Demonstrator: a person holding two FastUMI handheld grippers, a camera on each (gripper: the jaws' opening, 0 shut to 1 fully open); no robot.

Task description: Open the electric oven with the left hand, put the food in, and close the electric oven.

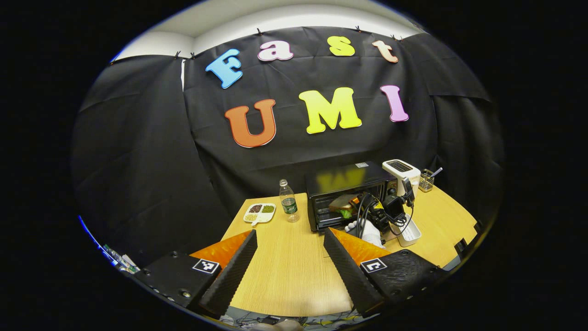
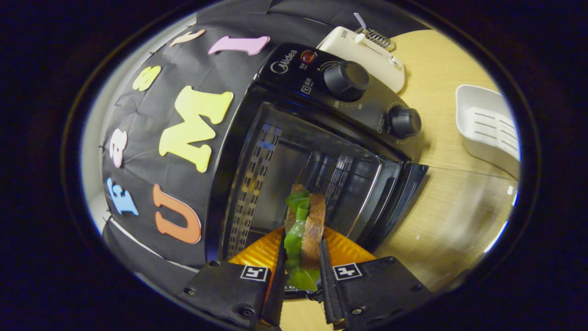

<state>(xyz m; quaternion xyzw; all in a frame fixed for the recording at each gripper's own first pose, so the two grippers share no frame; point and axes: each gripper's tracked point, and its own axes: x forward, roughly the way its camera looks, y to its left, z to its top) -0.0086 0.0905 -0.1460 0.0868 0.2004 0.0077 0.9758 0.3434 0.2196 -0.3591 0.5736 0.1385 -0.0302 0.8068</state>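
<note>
**Soft bread and lettuce, pinched at the oven mouth**

Bread and green leaf make up the sandwich, clamped upright between the right gripper jaws, one pressing each slice. It looks light, squashy and loose-layered, so a gentle flat hold across both slices suits it best; squeezing harder would probably crush it. At 12 o'clock from the jaws gapes the electric oven, door down, two knobs at 1 o'clock. The left gripper jaws stand wide apart over the bench, holding nothing.

Bottle betw. divided dish & oven; toaster behind oven, tray in front.
</note>
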